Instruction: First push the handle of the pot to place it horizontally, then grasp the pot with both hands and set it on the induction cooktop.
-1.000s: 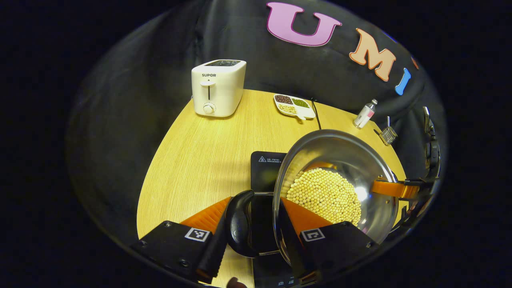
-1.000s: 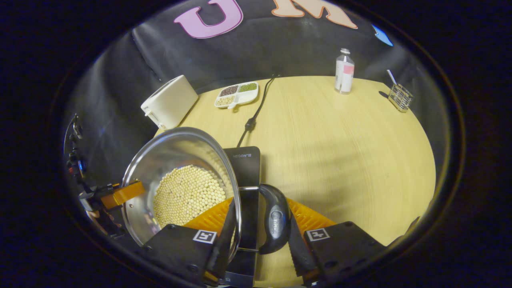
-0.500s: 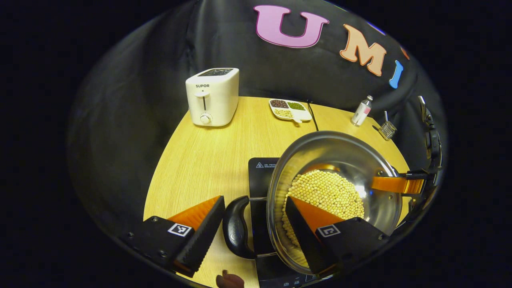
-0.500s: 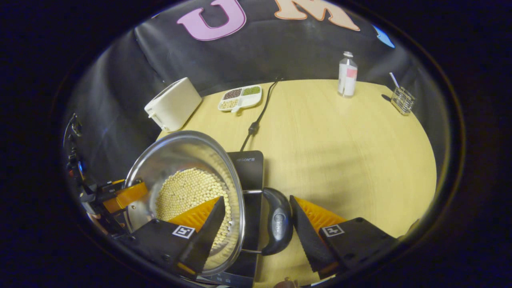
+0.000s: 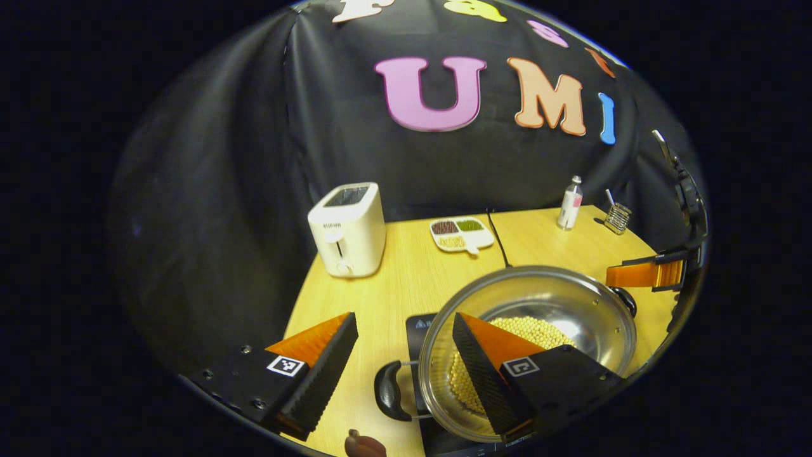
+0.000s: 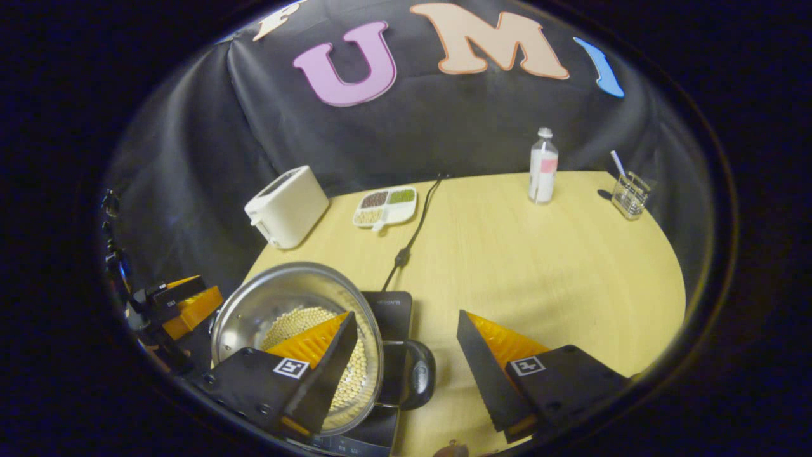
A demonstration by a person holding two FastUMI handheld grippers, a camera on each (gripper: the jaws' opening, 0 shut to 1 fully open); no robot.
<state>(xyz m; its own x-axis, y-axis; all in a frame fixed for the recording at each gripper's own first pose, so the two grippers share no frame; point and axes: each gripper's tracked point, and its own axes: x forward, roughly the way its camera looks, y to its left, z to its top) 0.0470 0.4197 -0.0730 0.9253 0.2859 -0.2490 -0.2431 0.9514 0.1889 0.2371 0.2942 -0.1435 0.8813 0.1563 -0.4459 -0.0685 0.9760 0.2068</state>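
Note:
A steel pot (image 5: 571,304) holding pale beans (image 5: 533,327) sits on the black induction cooktop (image 5: 415,324). Its dark side handle (image 5: 388,398) lies below and between my left gripper's fingers. My left gripper (image 5: 403,317) is open, raised above the pot and touching nothing. In the right gripper view the pot (image 6: 279,298) rests on the cooktop (image 6: 393,308), with its other handle (image 6: 417,376) under my open right gripper (image 6: 406,315). Each gripper also appears beyond the pot in the other's view: the right one (image 5: 644,274) and the left one (image 6: 184,298).
A white toaster (image 5: 347,230) stands at the back left of the wooden table (image 6: 539,254). A divided dish of beans (image 5: 461,233), the cooktop's power cord (image 6: 412,235), a small bottle (image 6: 542,166) and a wire holder (image 6: 629,195) line the back.
Both grippers opened, released the pot's handles and lifted up and back. The pot stays on the cooktop.

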